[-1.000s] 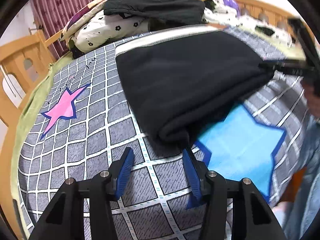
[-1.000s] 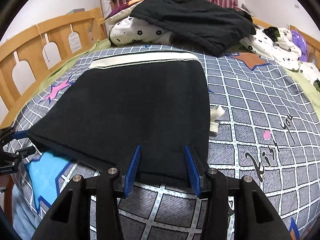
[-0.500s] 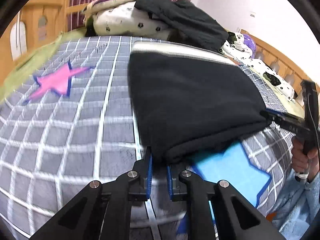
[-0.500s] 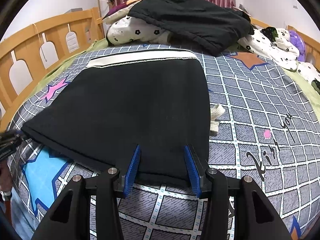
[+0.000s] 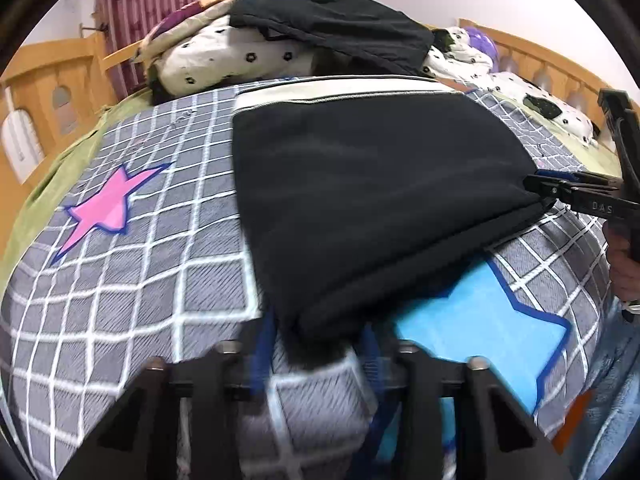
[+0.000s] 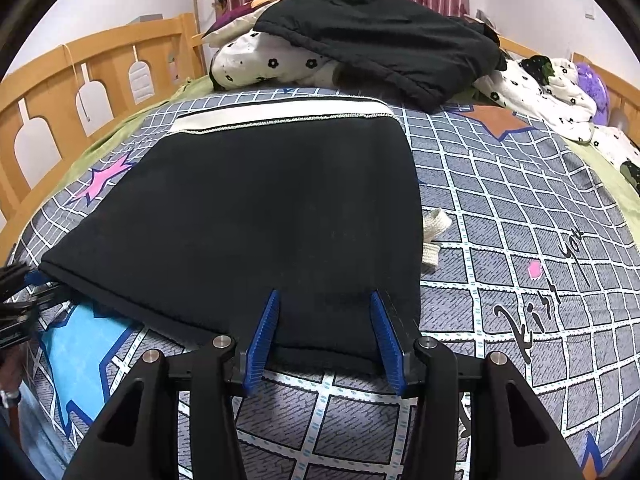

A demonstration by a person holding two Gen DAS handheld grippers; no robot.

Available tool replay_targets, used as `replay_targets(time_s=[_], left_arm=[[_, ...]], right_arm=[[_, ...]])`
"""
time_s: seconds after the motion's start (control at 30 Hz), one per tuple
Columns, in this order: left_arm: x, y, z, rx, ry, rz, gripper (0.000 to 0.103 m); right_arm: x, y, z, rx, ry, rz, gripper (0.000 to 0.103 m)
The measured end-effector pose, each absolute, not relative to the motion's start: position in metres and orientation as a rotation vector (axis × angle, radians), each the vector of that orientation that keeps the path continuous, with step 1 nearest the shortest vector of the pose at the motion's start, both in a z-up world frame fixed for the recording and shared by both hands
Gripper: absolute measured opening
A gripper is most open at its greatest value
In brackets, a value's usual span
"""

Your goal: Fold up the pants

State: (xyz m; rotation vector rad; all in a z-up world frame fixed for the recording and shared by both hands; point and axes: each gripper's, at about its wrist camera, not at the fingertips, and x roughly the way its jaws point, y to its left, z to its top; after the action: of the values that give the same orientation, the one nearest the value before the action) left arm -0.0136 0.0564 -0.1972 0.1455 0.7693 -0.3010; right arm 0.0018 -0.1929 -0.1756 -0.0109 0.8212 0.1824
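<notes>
Black pants [image 5: 372, 196] lie folded flat on the checked bedspread, with a white waistband [image 5: 336, 90] at the far end; they also show in the right wrist view [image 6: 256, 216]. My left gripper [image 5: 316, 350] is open, its blurred blue fingers on either side of the near folded corner. My right gripper [image 6: 326, 332] is open over the near hem by the right corner. The right gripper also shows at the right edge of the left wrist view [image 5: 538, 188], at the pants' corner.
A pile of bedding with a black garment [image 6: 380, 36] on top sits at the head of the bed. A white drawstring [image 6: 434, 228] pokes out beside the pants. Wooden bed rails [image 6: 60, 92] run along the left. Spotted blankets [image 6: 536, 92] lie at right.
My left gripper, shut at the folded corner half a second ago, has opened around it. The right gripper stays open over the hem.
</notes>
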Motion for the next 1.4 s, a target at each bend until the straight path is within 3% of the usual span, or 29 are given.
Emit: replay_targets(time_s=[0.1,0.17,0.27,0.4,0.57,0.67,0.83,0.93,1.4], left_arm=[[-0.021,0.080,-0.176,-0.061,0.664,-0.293,0.015],[-0.018,0.088,-0.180,-0.143,0.691,-0.276,0.015],[-0.015,0.078,-0.205,-0.074,0.782,-0.230,0.015],[-0.021,0.088,-0.197,-0.116,0.831,-0.257,0.019],[-0.051,0.099,-0.179,-0.069,0.775,-0.249,0.022],[-0.049,0.102,-0.159,-0.078,0.727,-0.236,0.032],[-0.012,0.078,-0.143,-0.065,0.713,-0.273,0.032],[0.005,0.059,-0.169,-0.018,0.813,-0.231,0.033],[-0.012,0.058,-0.184,-0.029,0.783,-0.192,0.036]], right_arm=[[0.002,-0.193,-0.175,-0.016,0.821,0.186,0.048],[0.001,-0.193,-0.175,-0.015,0.820,0.187,0.048],[0.001,-0.189,-0.178,-0.034,0.822,0.181,0.048],[0.000,-0.186,-0.178,-0.079,0.830,0.185,0.048],[-0.002,-0.199,-0.156,-0.106,0.797,0.189,0.049],[0.001,-0.209,-0.147,-0.051,0.760,0.191,0.049],[0.018,-0.207,-0.163,-0.020,0.810,0.171,0.049],[0.012,-0.205,-0.173,-0.041,0.806,0.163,0.050],[0.006,-0.218,-0.185,0.048,0.850,0.163,0.050]])
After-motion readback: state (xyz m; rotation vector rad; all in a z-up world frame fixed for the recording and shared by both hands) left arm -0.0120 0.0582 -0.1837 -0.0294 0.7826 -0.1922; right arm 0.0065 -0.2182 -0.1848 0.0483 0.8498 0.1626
